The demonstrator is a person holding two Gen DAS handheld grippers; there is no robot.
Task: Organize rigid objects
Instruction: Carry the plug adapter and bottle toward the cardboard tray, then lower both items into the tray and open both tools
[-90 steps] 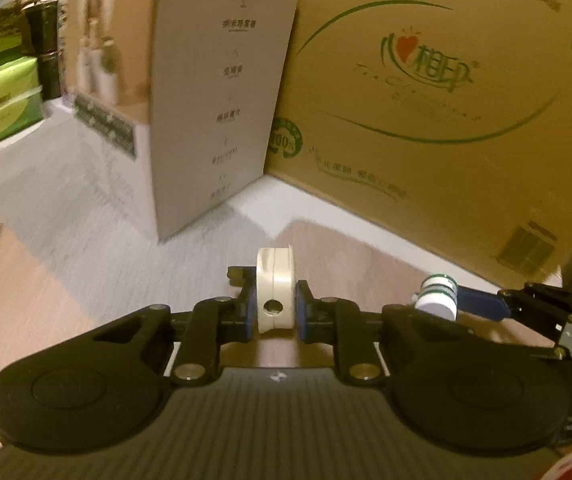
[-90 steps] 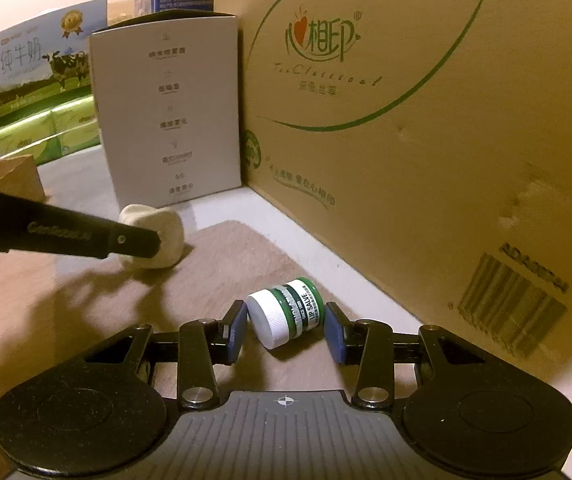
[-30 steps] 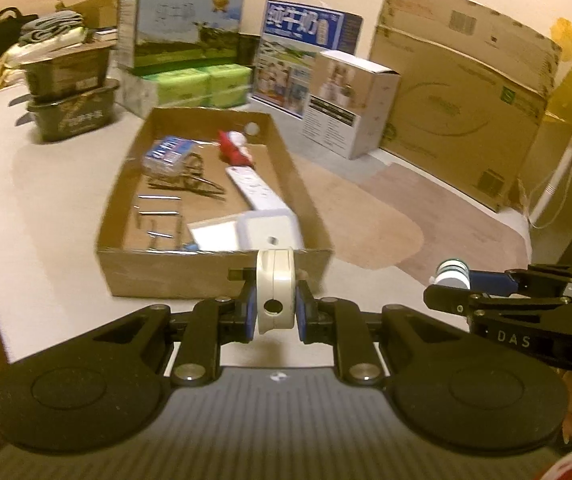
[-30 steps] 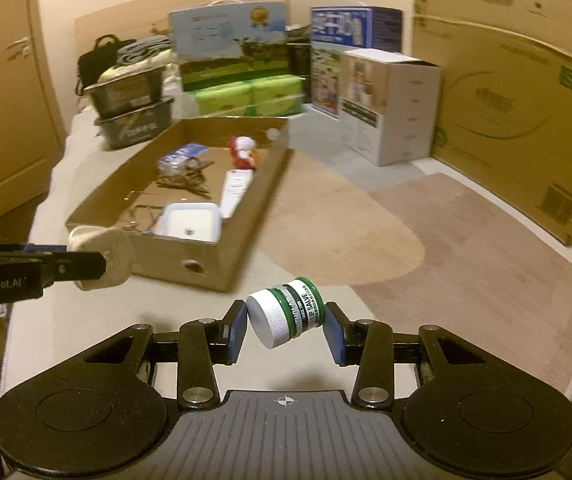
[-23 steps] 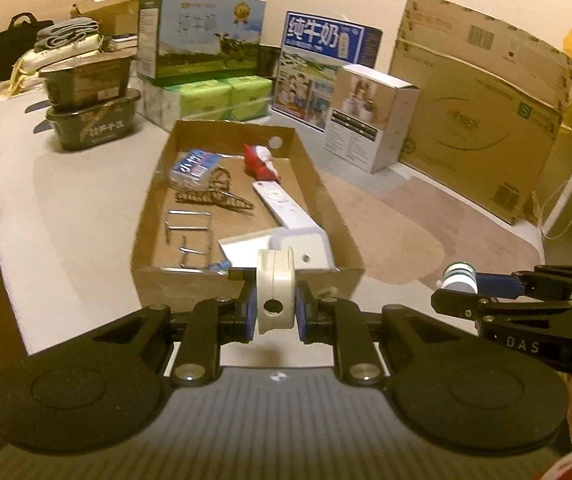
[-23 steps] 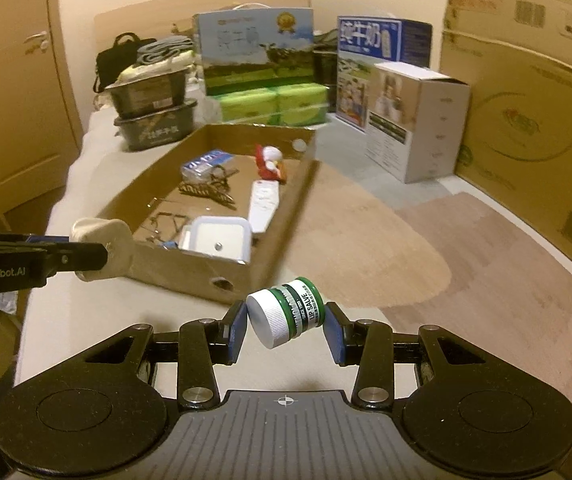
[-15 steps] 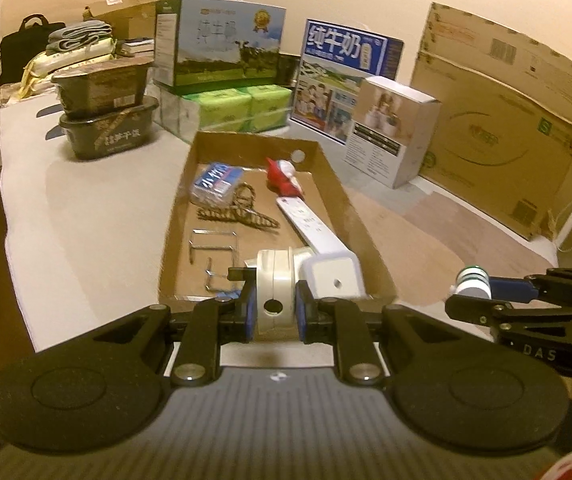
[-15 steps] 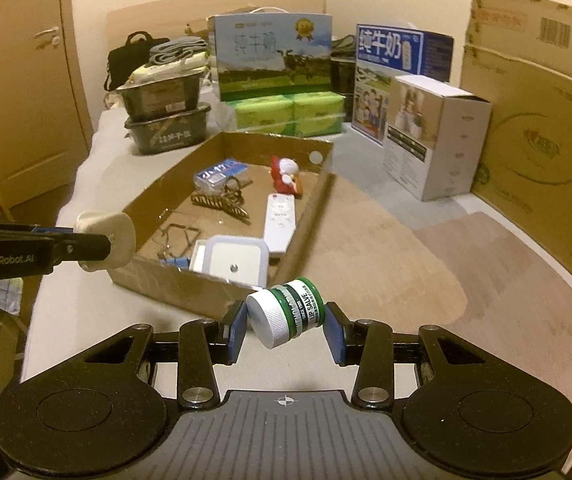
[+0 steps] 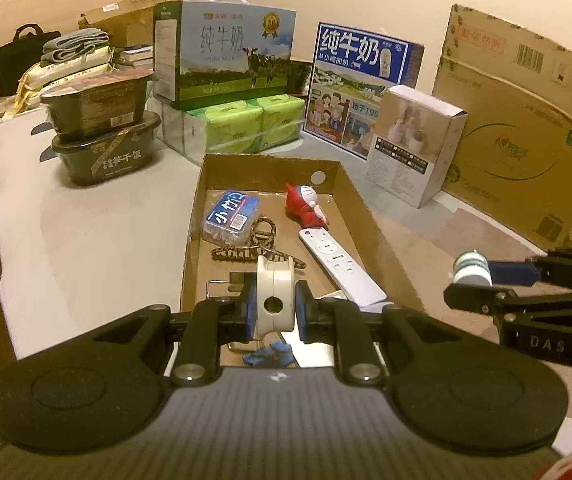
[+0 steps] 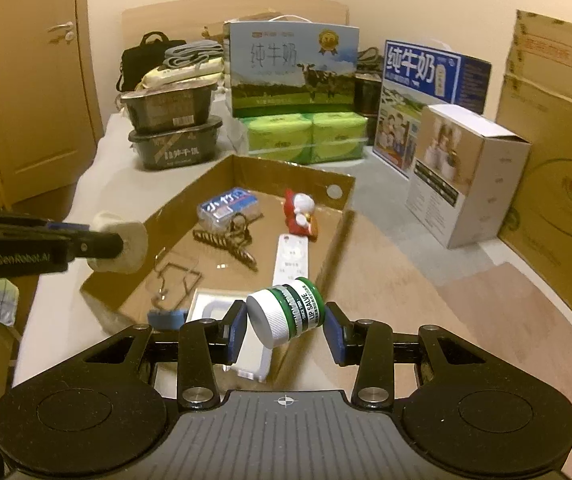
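Inside cardboard tray (image 9: 370, 216): remote (image 9: 336, 266), hair clip (image 9: 245, 254); left jaws clamp white disc (image 9: 274, 298), right clamp salve jar (image 10: 286, 312).

Dim warm light, fisheye-bent edges, soft focus

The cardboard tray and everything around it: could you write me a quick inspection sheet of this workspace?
Surface: pale sheet with a brown patch to the right of the tray.
Job's things: open cardboard tray holds a white remote, red toy figure, blue packet, hair claw, wire pieces.
Grippers: left gripper shut on a cream disc-shaped object; right gripper shut on a lip salve jar, tilted.
Clutter: milk cartons, green tissue packs, two stacked dark tubs, white box, large carton.
Cables: nothing seen.
Surroundings: black bag, wooden door.
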